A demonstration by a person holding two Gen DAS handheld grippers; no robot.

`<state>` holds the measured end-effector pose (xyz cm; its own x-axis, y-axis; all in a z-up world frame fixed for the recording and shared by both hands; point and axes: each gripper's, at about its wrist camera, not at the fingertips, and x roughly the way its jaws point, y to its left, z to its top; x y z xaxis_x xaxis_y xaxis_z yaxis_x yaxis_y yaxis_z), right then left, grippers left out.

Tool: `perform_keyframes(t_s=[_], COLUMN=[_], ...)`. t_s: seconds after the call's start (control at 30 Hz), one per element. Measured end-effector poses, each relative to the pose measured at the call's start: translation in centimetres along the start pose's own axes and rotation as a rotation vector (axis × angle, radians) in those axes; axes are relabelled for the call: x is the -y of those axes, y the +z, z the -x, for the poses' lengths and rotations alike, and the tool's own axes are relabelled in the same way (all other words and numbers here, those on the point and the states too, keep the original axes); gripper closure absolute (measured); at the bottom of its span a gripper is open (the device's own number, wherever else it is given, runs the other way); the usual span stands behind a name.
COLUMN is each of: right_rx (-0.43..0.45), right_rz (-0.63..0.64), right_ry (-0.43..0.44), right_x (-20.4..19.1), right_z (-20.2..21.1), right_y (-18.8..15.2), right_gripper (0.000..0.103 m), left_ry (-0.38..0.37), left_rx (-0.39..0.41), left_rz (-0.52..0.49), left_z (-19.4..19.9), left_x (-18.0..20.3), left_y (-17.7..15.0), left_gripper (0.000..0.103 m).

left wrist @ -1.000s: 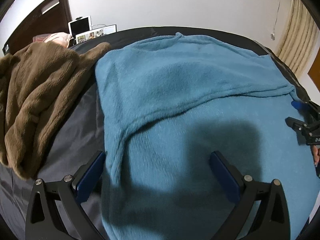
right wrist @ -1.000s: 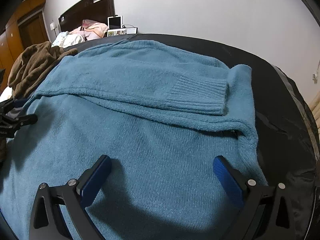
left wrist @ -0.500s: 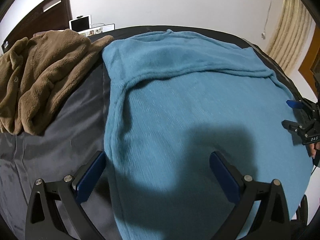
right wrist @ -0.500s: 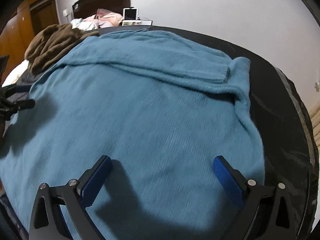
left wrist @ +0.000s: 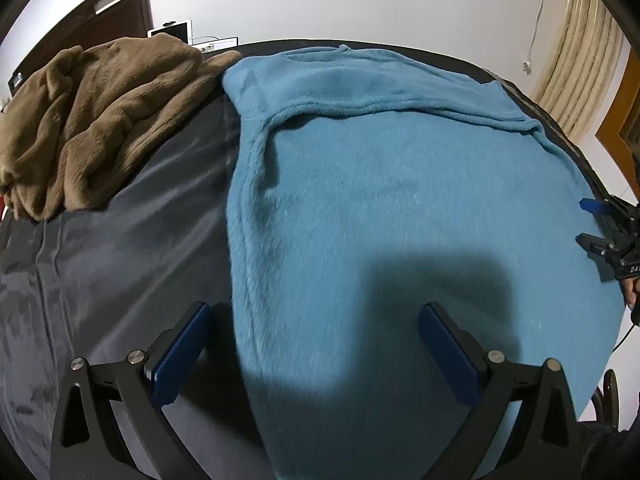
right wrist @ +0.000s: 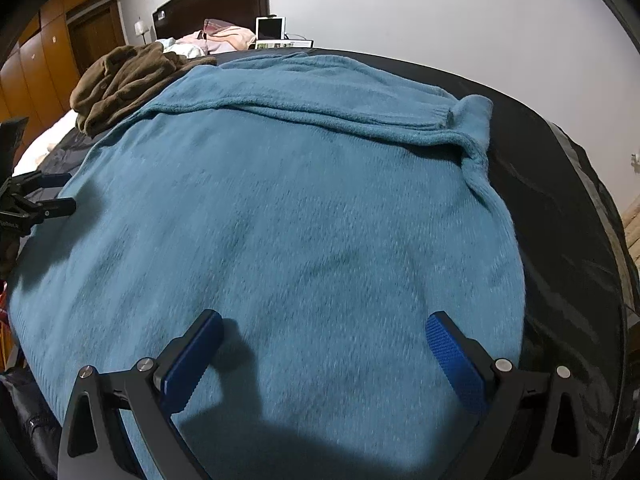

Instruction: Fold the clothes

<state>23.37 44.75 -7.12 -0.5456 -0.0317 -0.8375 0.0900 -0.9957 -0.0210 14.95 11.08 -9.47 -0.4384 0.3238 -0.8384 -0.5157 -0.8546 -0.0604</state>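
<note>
A teal knit sweater [left wrist: 392, 184] lies spread flat on a dark sheet, both sleeves folded across its far part. The same sweater [right wrist: 280, 216] fills the right wrist view, a ribbed cuff [right wrist: 440, 114] resting near its far right edge. My left gripper [left wrist: 314, 328] hovers open over the sweater's near left edge, nothing between its blue pads. Over the near right part of the sweater, my right gripper [right wrist: 324, 336] is open too and holds nothing. Each gripper shows at the side of the other's view: the right gripper [left wrist: 600, 224] and the left gripper [right wrist: 44, 196].
A brown fleece garment [left wrist: 96, 120] lies heaped at the far left of the dark sheet [left wrist: 120, 248]. Behind stand a dark headboard [right wrist: 212, 4], a tablet [right wrist: 271, 29] and pink bedding [right wrist: 224, 38]. Curtains [left wrist: 580, 64] hang at the right; wooden wardrobes [right wrist: 44, 64] at the left.
Both grippers have drawn back toward the sweater's near hem, staying open. More of the sweater's body and the dark sheet now shows in each view.
</note>
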Motion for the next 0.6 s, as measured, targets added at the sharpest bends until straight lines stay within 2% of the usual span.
perform_keyframes(t_s=[0.2, 0.6], right_rx=[-0.002, 0.014], right_rz=[0.005, 0.018], right_ry=[-0.002, 0.018], right_x=[-0.4, -1.0], right_z=[1.2, 4.1], right_y=[-1.7, -6.1], right_gripper=[0.000, 0.000], left_ry=[-0.009, -0.097], left_rx=[0.001, -0.012], left_rz=[0.002, 0.007], left_z=[1.4, 4.0], left_x=[-0.1, 0.4], left_y=[-1.9, -5.3], left_gripper=[0.000, 0.000])
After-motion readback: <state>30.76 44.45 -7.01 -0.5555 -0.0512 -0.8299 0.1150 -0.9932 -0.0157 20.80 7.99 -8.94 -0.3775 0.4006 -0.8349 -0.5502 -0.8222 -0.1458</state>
